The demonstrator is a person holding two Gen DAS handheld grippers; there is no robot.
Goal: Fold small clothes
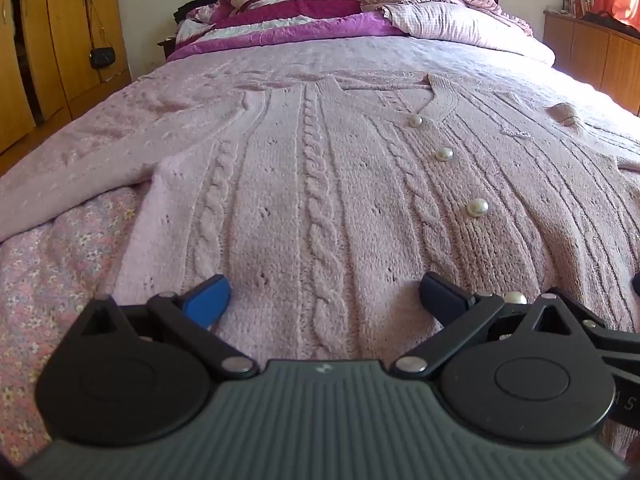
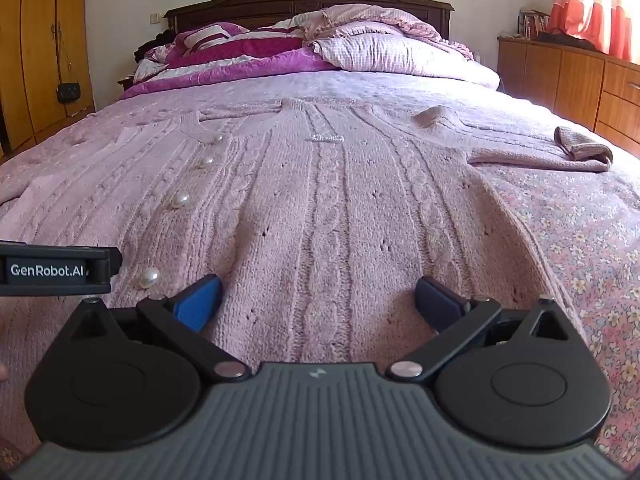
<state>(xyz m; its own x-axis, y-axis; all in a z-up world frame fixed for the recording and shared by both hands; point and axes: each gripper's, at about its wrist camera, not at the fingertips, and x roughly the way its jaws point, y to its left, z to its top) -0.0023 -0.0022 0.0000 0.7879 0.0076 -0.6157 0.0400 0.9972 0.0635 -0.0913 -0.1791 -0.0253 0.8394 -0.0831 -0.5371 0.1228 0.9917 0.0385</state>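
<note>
We see a pink knit cardigan [image 1: 320, 184] lying flat across the middle of the bed [image 1: 60, 264], near its foot edge. Our left claw [image 1: 324, 300] and right claw [image 2: 318, 300] hang wide above it, holding nothing.

Cardigan [image 1: 332, 184], pink cable-knit: one, laid flat on the bed [image 2: 580, 240].
Pearl buttons on its front: four show in the left wrist view, the nearest partly behind the claw; four in the right wrist view.
Sleeves: two, one to each side.
Claws: two, left claw [image 1: 326, 296] and right claw [image 2: 320, 300], each with two blue pads spread wide.
Pillow, pale checked [image 2: 384, 54]: one.
Quilts heaped at the headboard: number unclear.
Small black bag [image 1: 103, 57] hanging on the wardrobe: one.
</note>
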